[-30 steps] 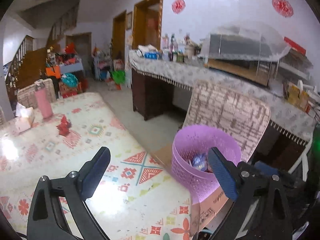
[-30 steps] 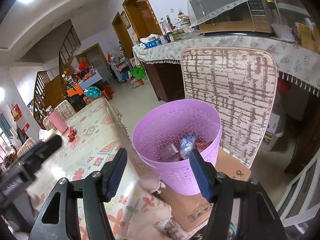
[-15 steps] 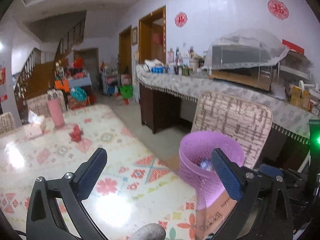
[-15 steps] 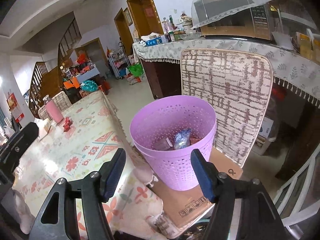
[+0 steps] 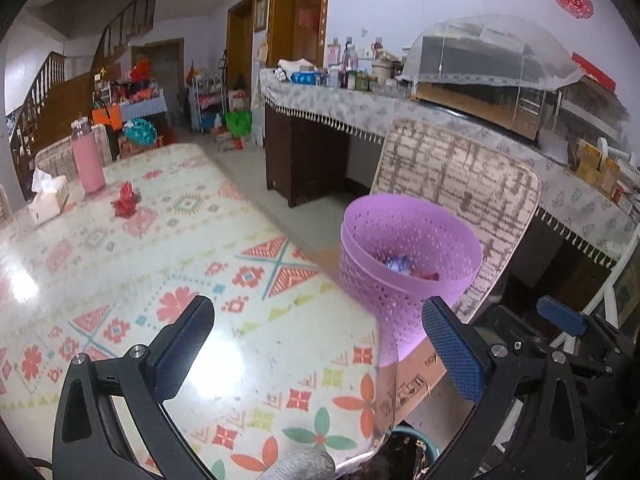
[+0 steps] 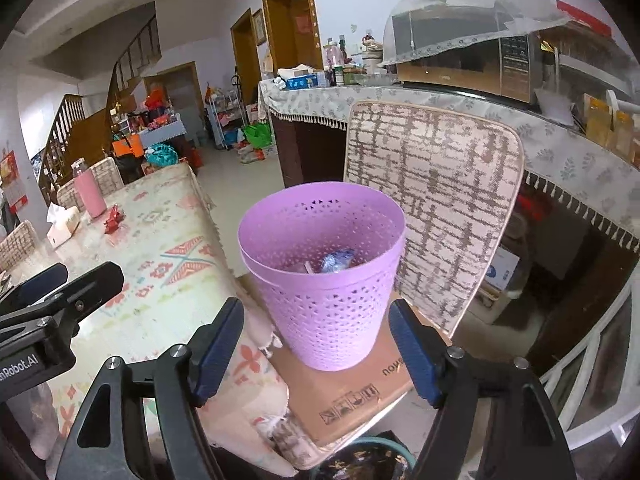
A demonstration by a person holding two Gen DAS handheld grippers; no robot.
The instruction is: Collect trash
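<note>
A purple perforated bin [image 6: 324, 280] stands on a cardboard box [image 6: 360, 384] beside the patterned table [image 6: 160, 280]. A blue crumpled wrapper [image 6: 336, 260] and other scraps lie inside it. My right gripper [image 6: 316, 356] is just in front of the bin's base. Its jaws are opening, and the pads press on nothing. My left gripper [image 5: 316, 348] stands wide open over the table's near corner, with the bin [image 5: 408, 264] ahead to its right. A red crumpled scrap [image 5: 126, 200] lies far back on the table [image 5: 120, 280].
A fabric-covered chair back [image 6: 432, 208] rises right behind the bin. A pink bottle [image 5: 88, 160] and a tissue box [image 5: 46, 200] stand at the table's far end. A teal-rimmed pail [image 6: 368, 456] with dark contents sits below the box. A covered sideboard [image 5: 400, 116] runs along the wall.
The right gripper's jaws have spread wider and it has sunk, so the bin shows more from the side. The left gripper has dropped lower over the table corner.
</note>
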